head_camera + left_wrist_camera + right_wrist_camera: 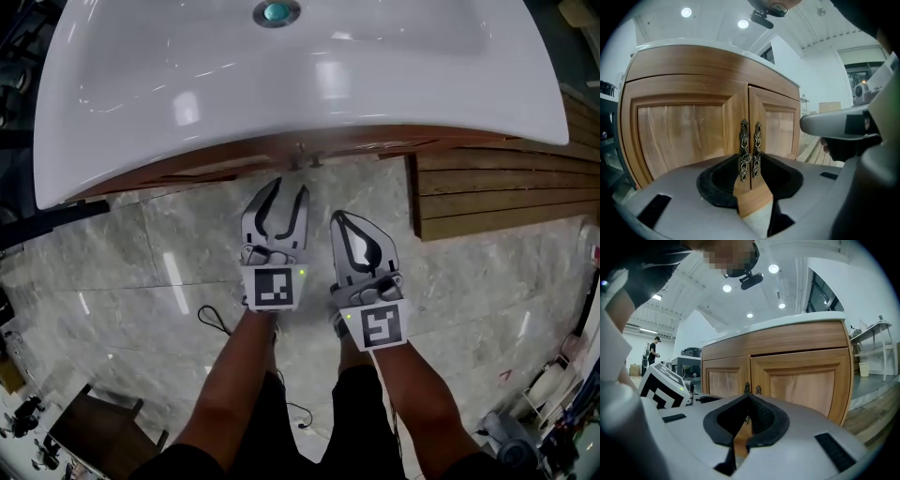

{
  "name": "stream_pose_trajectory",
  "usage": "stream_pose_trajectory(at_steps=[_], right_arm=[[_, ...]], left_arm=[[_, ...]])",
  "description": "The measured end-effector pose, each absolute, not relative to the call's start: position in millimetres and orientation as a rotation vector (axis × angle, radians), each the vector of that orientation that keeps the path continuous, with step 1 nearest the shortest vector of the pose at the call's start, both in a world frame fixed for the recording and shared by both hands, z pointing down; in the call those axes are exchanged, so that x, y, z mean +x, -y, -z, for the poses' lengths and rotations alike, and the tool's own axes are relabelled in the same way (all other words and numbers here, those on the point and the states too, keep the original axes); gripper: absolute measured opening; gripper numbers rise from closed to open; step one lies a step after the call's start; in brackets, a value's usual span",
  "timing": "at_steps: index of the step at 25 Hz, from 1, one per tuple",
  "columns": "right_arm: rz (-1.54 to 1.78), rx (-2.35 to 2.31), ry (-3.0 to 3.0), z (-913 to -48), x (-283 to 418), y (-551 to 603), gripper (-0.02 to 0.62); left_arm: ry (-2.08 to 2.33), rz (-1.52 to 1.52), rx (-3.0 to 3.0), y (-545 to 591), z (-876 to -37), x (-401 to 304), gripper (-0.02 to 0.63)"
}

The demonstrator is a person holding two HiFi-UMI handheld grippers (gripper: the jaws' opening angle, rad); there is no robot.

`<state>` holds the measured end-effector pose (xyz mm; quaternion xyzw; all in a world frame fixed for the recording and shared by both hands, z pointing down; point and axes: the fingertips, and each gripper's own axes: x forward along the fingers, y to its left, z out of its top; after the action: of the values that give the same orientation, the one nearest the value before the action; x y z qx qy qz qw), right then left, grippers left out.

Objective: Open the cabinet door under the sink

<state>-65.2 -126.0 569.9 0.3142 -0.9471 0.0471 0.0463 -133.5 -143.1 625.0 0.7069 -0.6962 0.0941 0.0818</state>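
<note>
Both grippers sit low in front of the sink (187, 84), over the marble floor (141, 262). Tucked under the sink is the wooden cabinet (689, 131), with both doors (773, 126) closed. Its two ornate metal handles (750, 150) hang side by side at the centre seam. The left gripper (289, 187) faces that seam head-on with its jaws apart and nothing between them, the handles framed in the gap but not touched. Beside it, the right gripper (339, 217) points at the cabinet too, its jaws closed tip to tip on nothing.
</note>
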Motion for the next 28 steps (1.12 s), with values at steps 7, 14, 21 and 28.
stream_pose_trajectory(at_steps=[7,14,21,28], right_arm=[[-0.14,0.95,2.898,-573.0,-64.4,134.4,0.02],[-0.142,0.94,2.909,-573.4,-61.9,136.6,0.02],[-0.144,0.932,2.915,-573.9,-58.7,136.5,0.02],[-0.146,0.954,2.927,-570.1,-56.8,140.2,0.02]], left_arm=[[2.123,-0.301,2.042,158.5,-636.4,-135.7,0.138],[2.188,-0.283,1.945,169.2,-640.7,-139.2,0.138],[2.22,-0.319,1.906,169.9,-647.0,-141.2,0.126],[2.258,-0.292,1.894,173.7,-644.8,-143.9,0.112]])
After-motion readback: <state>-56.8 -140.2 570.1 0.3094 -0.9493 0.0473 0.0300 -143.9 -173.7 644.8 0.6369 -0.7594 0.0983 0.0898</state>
